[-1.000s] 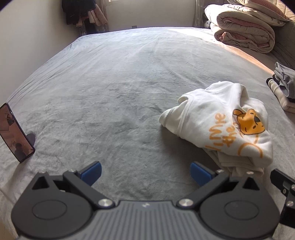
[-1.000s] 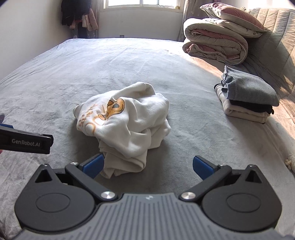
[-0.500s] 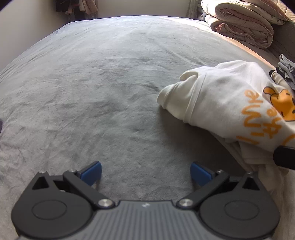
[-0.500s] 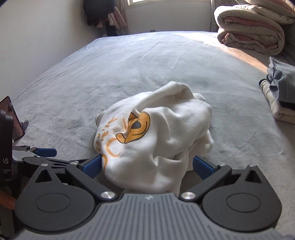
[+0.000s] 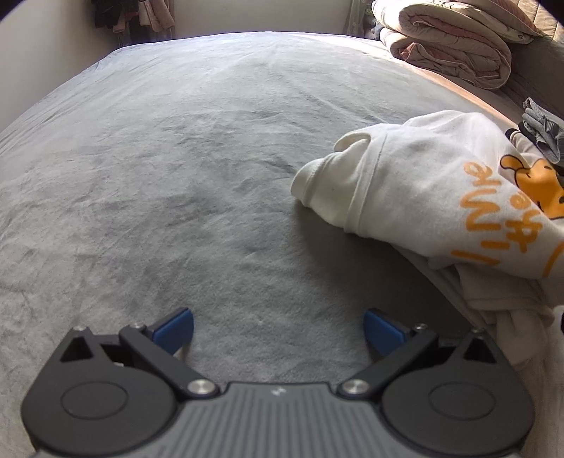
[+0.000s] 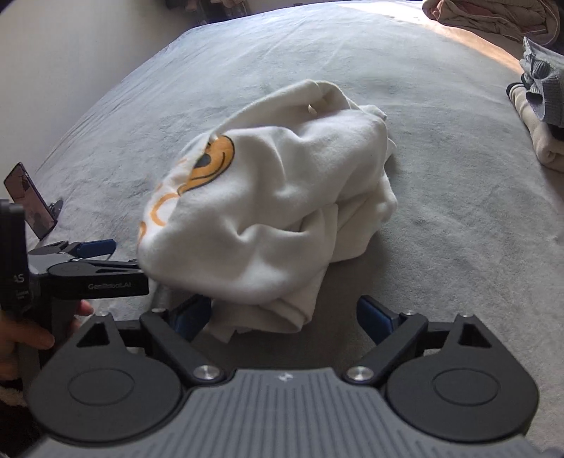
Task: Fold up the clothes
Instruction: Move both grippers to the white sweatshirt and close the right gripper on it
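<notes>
A crumpled white sweatshirt [image 6: 282, 211] with an orange bear print lies on the grey bed [image 6: 458, 229]. It also shows at the right of the left wrist view [image 5: 423, 186]. My right gripper [image 6: 287, 319] is open, low over the bed, with the sweatshirt's near edge between its jaws. My left gripper [image 5: 278, 327] is open and empty over bare blanket, just left of the sweatshirt. The left gripper also shows from the side in the right wrist view [image 6: 95, 246], close to the sweatshirt's left edge.
A stack of folded clothes [image 6: 539, 112] lies at the right edge of the bed. Folded quilts [image 5: 454, 42] sit at the far right. A phone on a stand [image 6: 30, 197] is at the left. Dark clothes hang in the far corner [image 5: 130, 14].
Both grippers moved forward and lower toward the sweatshirt. The right gripper now has the garment's near edge between its open jaws. The left gripper came in beside its left edge.
</notes>
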`<act>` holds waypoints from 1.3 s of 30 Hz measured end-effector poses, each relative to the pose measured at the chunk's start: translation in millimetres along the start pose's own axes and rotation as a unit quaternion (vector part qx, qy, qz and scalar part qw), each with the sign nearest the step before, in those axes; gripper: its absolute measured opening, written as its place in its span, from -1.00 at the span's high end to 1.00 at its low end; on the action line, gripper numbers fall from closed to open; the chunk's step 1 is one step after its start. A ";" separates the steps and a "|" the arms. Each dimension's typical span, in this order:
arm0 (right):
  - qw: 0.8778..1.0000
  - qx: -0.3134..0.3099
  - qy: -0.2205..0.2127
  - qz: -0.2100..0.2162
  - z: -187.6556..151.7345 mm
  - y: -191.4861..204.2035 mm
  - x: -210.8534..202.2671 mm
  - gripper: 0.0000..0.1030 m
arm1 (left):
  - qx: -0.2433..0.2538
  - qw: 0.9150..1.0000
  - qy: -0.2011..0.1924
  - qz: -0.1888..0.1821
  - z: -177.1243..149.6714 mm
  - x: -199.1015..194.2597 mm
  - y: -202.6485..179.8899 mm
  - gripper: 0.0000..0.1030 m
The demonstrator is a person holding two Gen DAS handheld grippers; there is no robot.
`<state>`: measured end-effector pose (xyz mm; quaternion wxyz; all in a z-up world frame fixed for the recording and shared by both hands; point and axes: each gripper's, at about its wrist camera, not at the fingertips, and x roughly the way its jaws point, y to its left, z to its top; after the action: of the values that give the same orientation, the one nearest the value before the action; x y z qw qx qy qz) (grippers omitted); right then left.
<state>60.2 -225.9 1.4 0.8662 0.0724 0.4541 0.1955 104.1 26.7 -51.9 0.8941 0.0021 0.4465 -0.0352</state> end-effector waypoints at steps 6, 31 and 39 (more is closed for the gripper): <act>0.996 -0.003 -0.091 0.025 10.8 14.0 -49.9 -0.34 | -0.054 0.997 0.000 -0.061 6.3 -6.5 6.5 -0.71; 0.956 -0.224 -0.071 -0.178 31.2 133.4 16.3 -0.22 | -0.180 0.975 0.044 -0.121 16.0 -11.4 53.7 -0.43; 0.958 -0.207 -0.035 -0.195 27.1 149.4 28.1 -0.22 | -0.187 0.973 0.030 -0.129 16.1 -20.7 61.3 -0.42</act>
<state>55.9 -76.7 41.0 0.8989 -0.1918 0.3782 0.1104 108.5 88.5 -27.3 0.8529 -0.2218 0.4680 -0.0663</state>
